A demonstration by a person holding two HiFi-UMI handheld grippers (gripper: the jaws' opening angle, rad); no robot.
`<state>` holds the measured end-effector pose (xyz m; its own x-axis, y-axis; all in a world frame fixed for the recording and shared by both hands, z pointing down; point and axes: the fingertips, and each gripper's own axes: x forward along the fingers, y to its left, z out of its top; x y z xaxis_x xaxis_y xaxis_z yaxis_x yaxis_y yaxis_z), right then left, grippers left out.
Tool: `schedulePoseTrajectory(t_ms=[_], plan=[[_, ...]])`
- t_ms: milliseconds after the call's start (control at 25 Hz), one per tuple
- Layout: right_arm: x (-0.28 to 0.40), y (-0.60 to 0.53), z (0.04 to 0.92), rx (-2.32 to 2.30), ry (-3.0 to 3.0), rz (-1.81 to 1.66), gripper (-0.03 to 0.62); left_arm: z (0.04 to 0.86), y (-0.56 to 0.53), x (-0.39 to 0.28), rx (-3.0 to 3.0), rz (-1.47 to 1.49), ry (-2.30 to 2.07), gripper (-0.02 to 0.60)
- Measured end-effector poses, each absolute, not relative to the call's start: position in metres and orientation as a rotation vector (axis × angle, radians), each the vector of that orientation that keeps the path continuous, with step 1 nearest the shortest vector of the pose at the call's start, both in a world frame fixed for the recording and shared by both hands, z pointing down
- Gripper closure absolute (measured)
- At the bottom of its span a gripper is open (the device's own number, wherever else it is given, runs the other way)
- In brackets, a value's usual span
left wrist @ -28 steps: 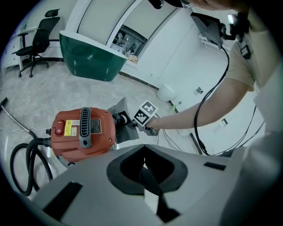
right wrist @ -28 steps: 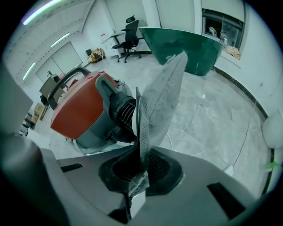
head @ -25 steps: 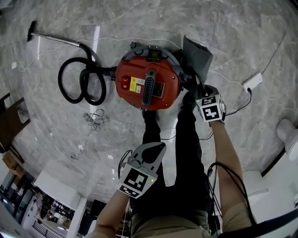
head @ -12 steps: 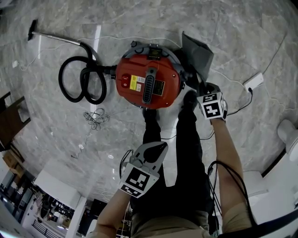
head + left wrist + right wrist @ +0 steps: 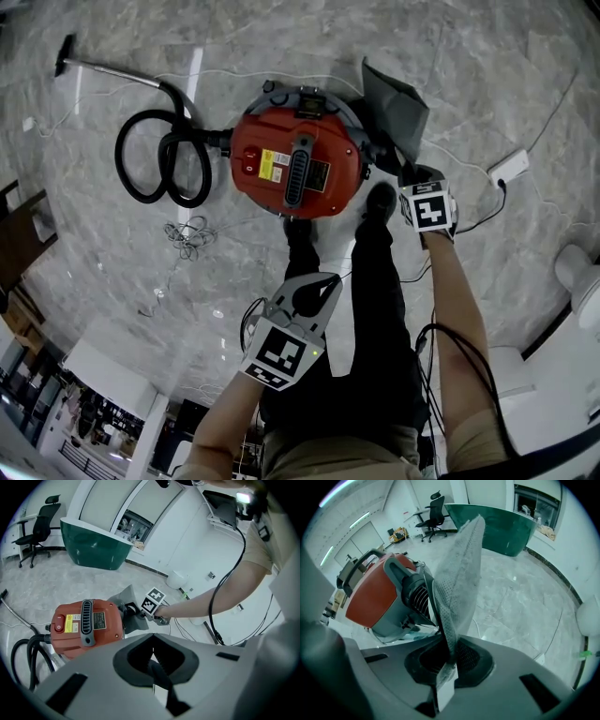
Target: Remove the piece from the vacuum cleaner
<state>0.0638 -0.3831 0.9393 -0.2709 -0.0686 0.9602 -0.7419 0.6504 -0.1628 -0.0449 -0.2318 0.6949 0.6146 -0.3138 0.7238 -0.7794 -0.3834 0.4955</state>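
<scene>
The marble floor (image 5: 487, 75) carries everything here; there is no bench. On it sits the red vacuum cleaner (image 5: 295, 169), round-bodied with a black handle across its top. Its black hose (image 5: 155, 169) coils in 2 loops at its left in the head view.

The piece to come off is the grey fabric bag (image 5: 394, 103). It stands up from the machine's right side, with its neck at a ribbed black port. The right claw (image 5: 411, 176) is clenched on the bag's lower edge, and the right gripper view shows the cloth pinched flat between the jaws. The left claw (image 5: 323, 281) hangs near the person's legs, well apart from the machine, jaws together with nothing in them.

The bag looks light, soft and limp, so it will likely fold and stretch rather than carry a pull cleanly. A hold close to the neck should serve better than loose cloth. The machine may slide on the smooth floor, so the idle claw could steady its handle.
</scene>
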Motion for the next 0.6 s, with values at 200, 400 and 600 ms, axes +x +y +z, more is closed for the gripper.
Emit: schedulePoseTrajectory(t_ms=[200,400,600], plan=[[0.074,-0.402,0.939,0.658,-1.736,0.671,0.572,0.697,-0.231,-0.041,1.955,0.671,-0.857,0.577],[0.090,-0.412,0.939,0.636,-1.712,0.613,0.577,0.702,-0.231,-0.031,1.950,0.675,-0.829,0.577],[0.108,-0.413,0.942,0.635,-1.686,0.633,0.577,0.700,-0.238,-0.027,1.956,0.664,-0.825,0.577]])
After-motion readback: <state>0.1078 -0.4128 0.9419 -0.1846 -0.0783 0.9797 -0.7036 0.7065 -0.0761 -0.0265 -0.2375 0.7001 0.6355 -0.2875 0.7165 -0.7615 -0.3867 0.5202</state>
